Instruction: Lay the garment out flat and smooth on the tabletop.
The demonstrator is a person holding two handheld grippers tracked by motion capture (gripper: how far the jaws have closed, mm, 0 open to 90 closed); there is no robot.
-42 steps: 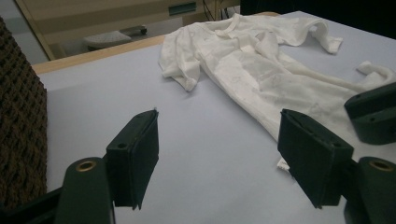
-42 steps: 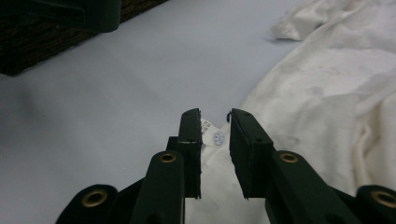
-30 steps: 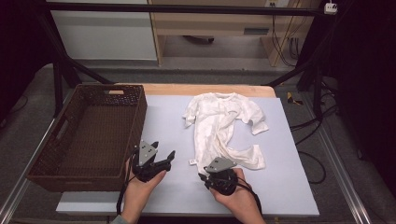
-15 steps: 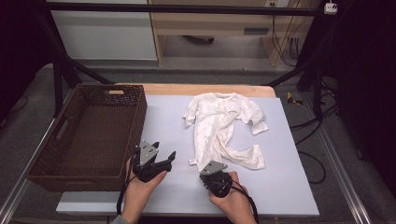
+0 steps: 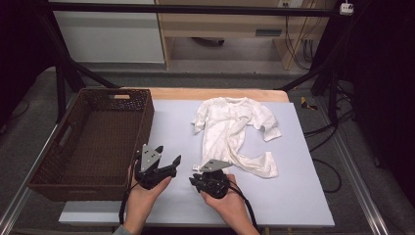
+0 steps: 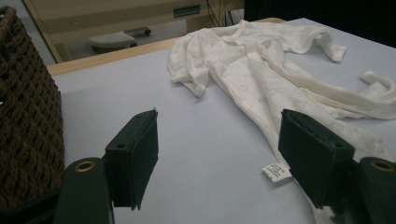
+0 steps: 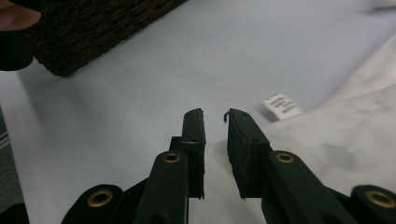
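High view showed the right gripper [image 5: 199, 179], jaws just parted slightly and empty, nearing the romper's [image 5: 234, 128] hem; left gripper [image 5: 168, 164] waited wide open.

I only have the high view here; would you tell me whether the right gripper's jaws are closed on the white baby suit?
Observer: No. In the right gripper view, the right gripper has a narrow gap between its jaws, which have just been opening. There is no cloth between the pads; the white baby suit lies beneath them.
Operator: Thank you. Is there anything near its tips?
Observer: A small white care label lies flat on the mat just beyond the right-hand jaw.
Operator: And how does the left gripper stand?
Observer: In its own view, the left gripper has its jaws wide apart over the bare mat, with nothing between them.
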